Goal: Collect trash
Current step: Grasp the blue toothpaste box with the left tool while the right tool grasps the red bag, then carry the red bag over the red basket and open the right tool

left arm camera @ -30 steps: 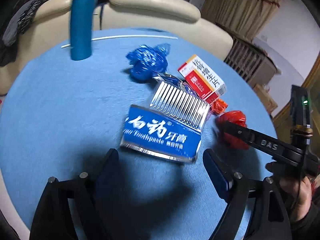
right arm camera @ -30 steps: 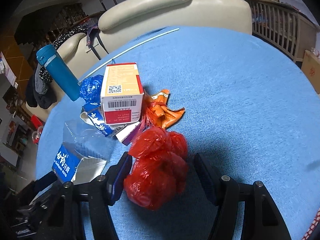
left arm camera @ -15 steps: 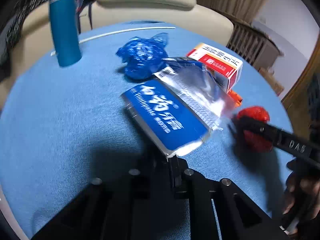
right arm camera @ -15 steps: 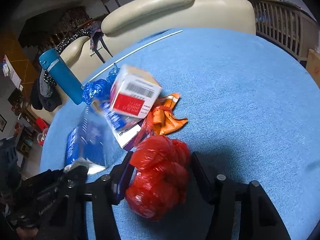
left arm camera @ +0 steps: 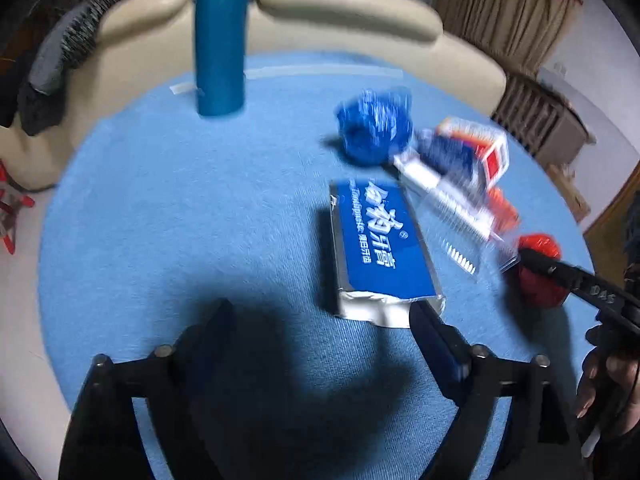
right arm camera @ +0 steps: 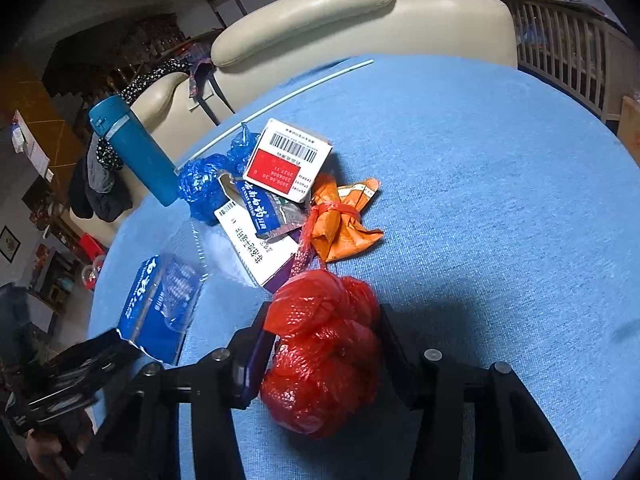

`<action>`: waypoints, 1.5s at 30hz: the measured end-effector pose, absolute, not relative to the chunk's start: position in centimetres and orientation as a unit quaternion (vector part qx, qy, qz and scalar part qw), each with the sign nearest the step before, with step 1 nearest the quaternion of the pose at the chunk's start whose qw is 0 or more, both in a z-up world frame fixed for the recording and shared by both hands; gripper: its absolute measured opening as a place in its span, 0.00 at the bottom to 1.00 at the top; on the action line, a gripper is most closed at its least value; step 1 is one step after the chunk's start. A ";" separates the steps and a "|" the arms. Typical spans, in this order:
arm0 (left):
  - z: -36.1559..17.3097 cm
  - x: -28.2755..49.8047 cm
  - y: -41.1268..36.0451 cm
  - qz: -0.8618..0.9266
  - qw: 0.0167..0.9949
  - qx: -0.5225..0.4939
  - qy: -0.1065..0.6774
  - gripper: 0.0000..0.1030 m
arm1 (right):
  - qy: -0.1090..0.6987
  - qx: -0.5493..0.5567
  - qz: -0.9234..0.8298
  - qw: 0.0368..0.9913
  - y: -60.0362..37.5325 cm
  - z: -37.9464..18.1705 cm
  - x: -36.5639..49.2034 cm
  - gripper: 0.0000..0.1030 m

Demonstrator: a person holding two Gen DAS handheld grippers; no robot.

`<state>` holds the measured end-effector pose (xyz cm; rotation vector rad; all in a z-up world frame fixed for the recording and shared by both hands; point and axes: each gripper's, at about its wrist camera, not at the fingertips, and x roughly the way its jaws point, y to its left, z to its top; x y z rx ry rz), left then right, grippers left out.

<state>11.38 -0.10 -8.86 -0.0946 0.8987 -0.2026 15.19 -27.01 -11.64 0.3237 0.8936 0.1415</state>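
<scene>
A blue toothpaste box lies flat on the blue round table, just ahead of my open, empty left gripper; its near end is by my right finger. It also shows in the right wrist view. My right gripper is closed around a crumpled red plastic bag, the pads pressing both sides. Behind it lie an orange wrapper, a red-and-white box, a white box and a blue crumpled bag.
A teal bottle stands at the table's far side, also in the right wrist view. A white straw lies near the far edge. Cream sofa backs stand behind the table.
My left gripper was shut on the toothpaste box and has opened; the box now lies flat on the table. My right gripper closed in on the red bag.
</scene>
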 end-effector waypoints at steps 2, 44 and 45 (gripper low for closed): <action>-8.1 10.7 -0.4 -0.107 0.899 -0.039 0.423 0.87 | 0.431 0.156 0.062 0.887 -27.2 -11.7 15.2 0.53; -5.5 4.2 -7.6 -0.137 0.904 0.000 0.405 0.56 | 0.380 0.128 0.049 0.915 -27.2 -7.4 4.9 0.46; -5.3 3.9 -7.7 -0.140 0.904 0.001 0.403 0.56 | 0.377 0.128 0.047 0.916 -27.4 -7.3 4.5 0.46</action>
